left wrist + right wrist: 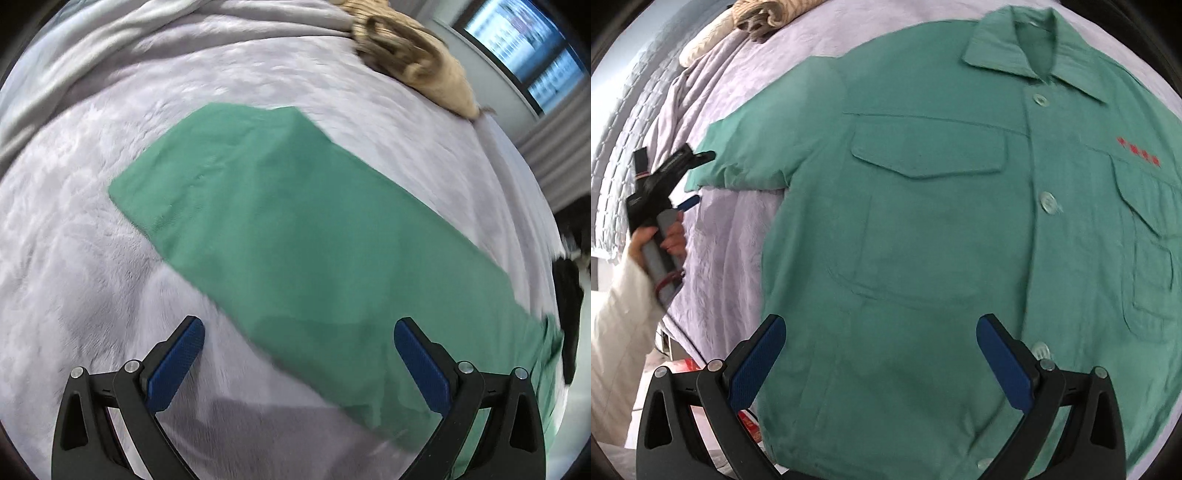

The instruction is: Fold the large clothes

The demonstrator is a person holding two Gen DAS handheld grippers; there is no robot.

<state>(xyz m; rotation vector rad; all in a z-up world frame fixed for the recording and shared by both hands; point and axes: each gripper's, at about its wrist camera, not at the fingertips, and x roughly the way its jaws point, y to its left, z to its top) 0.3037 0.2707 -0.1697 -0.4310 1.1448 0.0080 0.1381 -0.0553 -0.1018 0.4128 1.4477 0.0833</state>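
Both claws spread above green jacket (942, 229): left claw (299, 354); right claw (881, 350)

A green shirt (942, 229) is being shown lying flat, buttoned, on a lilac blanket (727, 229), collar toward the far edge. The right gripper (881, 354) is being held wide open above its hem. The left gripper (692, 177) is being held beside the sleeve (738, 162).

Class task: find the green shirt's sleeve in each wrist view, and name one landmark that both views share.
Left wrist view: the sleeve runs diagonally across the centre, cuff at upper left, ahead of the open left tongs.
Right wrist view: the sleeve lies at left, beside the shirt's body.
Shared landmark: the beige bundle on the lilac blanket.
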